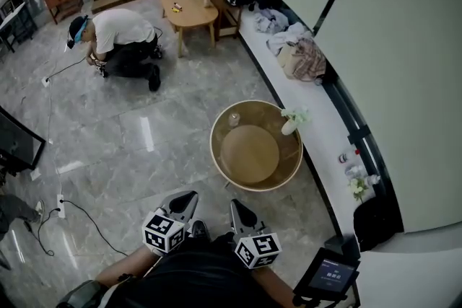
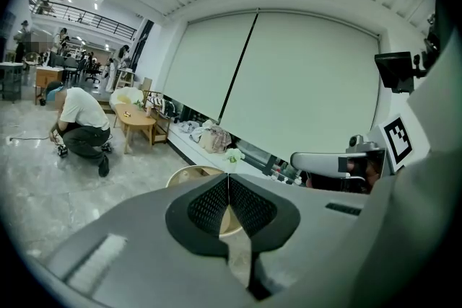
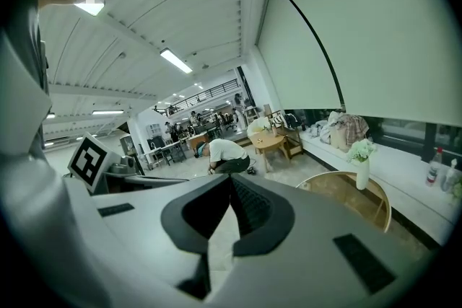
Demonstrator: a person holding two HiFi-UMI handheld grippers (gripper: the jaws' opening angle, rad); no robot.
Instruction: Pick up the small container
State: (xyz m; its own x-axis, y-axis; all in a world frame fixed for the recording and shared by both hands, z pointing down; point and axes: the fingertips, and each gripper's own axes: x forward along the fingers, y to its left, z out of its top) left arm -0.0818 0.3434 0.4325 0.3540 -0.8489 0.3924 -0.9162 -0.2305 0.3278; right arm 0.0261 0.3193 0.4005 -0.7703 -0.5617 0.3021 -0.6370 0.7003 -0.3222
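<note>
The small container, a clear little jar, stands on the far left part of a round wooden table with a glass top. A white vase with flowers stands at the table's right rim. Both grippers are held close to my body, short of the table and touching nothing. My left gripper has its jaws shut and empty; in the left gripper view the pads meet, with the table's rim beyond them. My right gripper also looks shut and empty; the vase stands to its right.
A person crouches on the marble floor at the far left. Behind them is a low wooden table. A long white ledge along the right wall holds clothes and bottles. A cable lies on the floor at the left.
</note>
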